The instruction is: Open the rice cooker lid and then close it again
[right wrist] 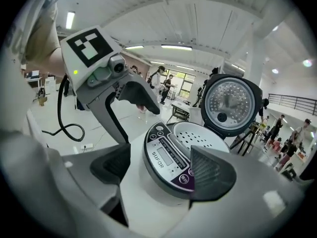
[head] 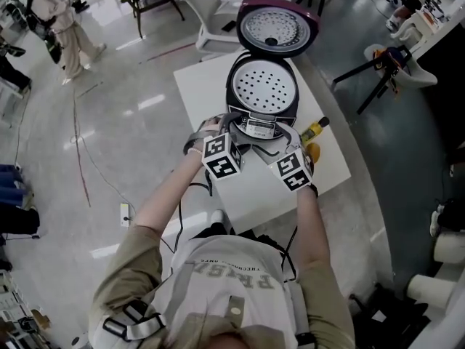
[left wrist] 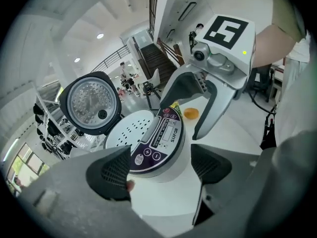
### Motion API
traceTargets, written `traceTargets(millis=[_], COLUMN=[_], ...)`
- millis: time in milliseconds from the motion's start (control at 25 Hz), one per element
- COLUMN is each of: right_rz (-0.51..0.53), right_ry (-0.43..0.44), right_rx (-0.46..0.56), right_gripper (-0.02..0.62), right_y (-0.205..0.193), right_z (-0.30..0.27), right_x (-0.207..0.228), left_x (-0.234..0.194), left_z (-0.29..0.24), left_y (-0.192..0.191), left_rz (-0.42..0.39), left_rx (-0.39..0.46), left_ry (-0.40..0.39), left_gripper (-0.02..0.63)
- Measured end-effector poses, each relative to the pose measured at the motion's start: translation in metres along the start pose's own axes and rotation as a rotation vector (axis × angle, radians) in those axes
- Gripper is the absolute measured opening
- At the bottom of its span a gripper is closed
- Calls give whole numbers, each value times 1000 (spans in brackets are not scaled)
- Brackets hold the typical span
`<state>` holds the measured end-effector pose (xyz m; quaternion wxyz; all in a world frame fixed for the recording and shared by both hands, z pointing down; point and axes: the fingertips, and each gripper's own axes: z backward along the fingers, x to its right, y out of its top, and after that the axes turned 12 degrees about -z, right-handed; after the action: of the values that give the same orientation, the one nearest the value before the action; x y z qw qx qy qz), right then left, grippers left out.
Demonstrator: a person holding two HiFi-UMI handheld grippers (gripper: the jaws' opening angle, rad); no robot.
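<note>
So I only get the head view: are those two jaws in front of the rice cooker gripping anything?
Observer: No. In the left gripper view the left gripper has its jaws apart, and past them shows the control panel of the rice cooker.
Operator: And the other one?
Observer: The right gripper view shows the right gripper with its jaws apart too, nothing gripped.
Operator: What's on that panel?
Observer: Up close, a small display and round buttons.
</note>
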<state>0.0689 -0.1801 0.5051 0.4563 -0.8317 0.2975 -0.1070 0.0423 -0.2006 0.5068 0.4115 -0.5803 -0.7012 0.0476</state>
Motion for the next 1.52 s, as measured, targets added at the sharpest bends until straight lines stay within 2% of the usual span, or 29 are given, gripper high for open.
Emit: traceTargets(millis=[240, 520, 1080, 1320, 1520], right_rz=[-66, -63, -74, -53, -59], right_ry=[-34, -58, 28, 39, 33], right_rx=[57, 105, 149, 160, 176], right_gripper=[365, 365, 365, 365, 365], right_y=[12, 21, 25, 39, 56], right_z=[18, 35, 66, 68, 63], right_x=[-1, 13, 66, 86, 100], left_x=[-4, -14, -34, -61, -84], left_z=[17, 24, 10, 15, 18], left_y=[-3, 3, 24, 30, 24], left_rz=[-21, -16, 42, 57, 39], left_rx=[8, 4, -89, -101, -121], left_ry=[-1, 21, 70, 128, 156], left_gripper=[391, 391, 391, 391, 391])
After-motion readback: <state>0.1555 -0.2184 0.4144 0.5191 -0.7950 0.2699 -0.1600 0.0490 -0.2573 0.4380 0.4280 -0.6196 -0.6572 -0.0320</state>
